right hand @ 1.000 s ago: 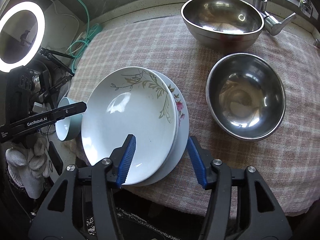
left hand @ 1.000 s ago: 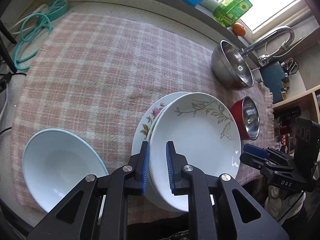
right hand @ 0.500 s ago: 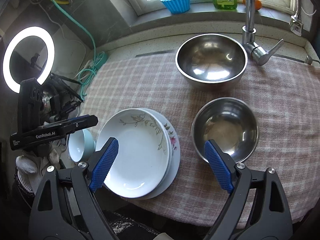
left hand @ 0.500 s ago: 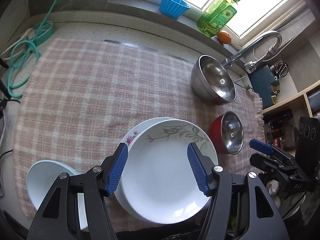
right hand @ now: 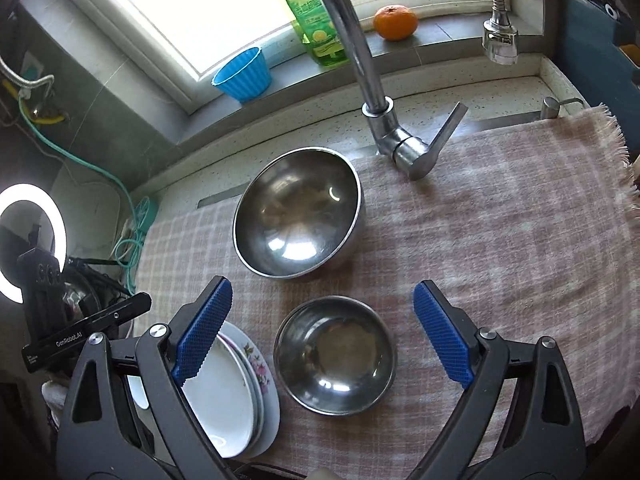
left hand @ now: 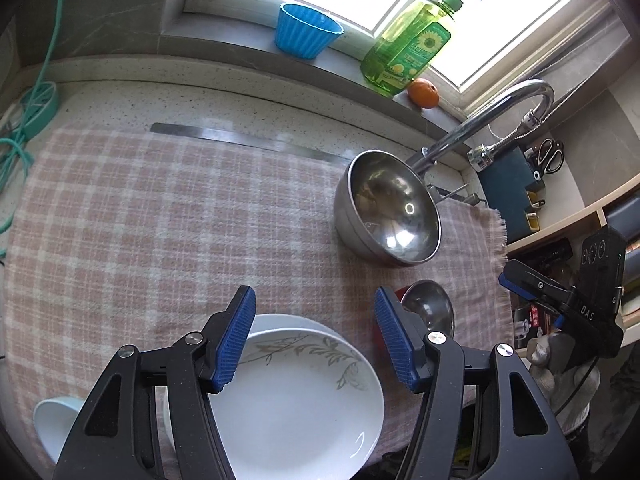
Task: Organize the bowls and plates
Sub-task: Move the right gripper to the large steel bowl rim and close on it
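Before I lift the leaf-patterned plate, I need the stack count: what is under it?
Under the leaf-patterned plate lies a pink-flowered plate, with one more white rim below. Their centres are covered, so anything between them stays unseen.

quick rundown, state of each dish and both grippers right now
leaf plate: stacked on flower plate, released
flower plate: under it, on the cloth
large steel bowl: upright, empty
small steel bowl: upright, empty
white bowl: upright, beside plates
left gripper: open, empty
right gripper: opening, empty
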